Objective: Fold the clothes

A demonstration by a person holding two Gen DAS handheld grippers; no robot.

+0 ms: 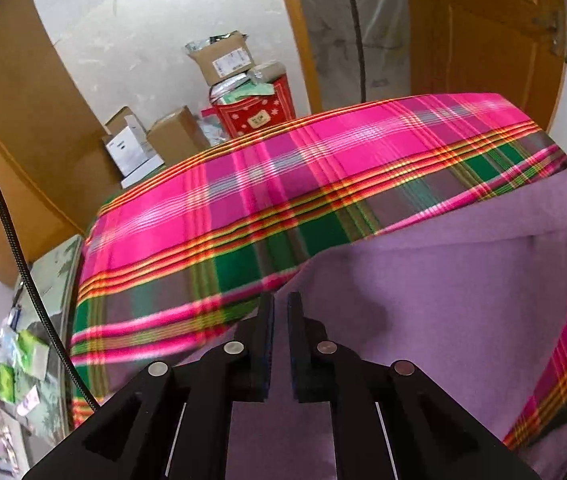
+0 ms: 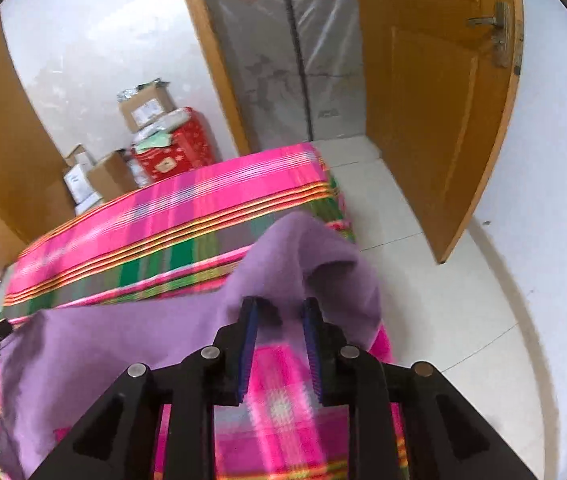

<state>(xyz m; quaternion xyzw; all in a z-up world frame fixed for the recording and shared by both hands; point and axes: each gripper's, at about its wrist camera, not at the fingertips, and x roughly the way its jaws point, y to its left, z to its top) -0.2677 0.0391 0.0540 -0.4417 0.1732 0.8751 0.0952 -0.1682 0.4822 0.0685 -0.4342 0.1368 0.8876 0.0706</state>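
Purple cloth (image 1: 443, 280) lies on the plaid surface (image 1: 243, 184); the left tool (image 1: 280, 304), above it, shows a narrow gap and grips nothing. Right view: the right tool (image 2: 280, 308) stands open, a raised cloth fold just beyond.

Room clutter behind the plaid bedspread (image 1: 243, 184)

From my feed I see cardboard boxes (image 1: 175, 136) stacked against the white wall (image 2: 95, 40), with a red patterned container (image 1: 259, 114) beside them and another taped box (image 1: 225, 58) on top. An orange wooden door (image 2: 435, 120) stands open over pale floor tiles (image 2: 423, 280), next to a plastic-sheeted doorway (image 2: 283, 48).
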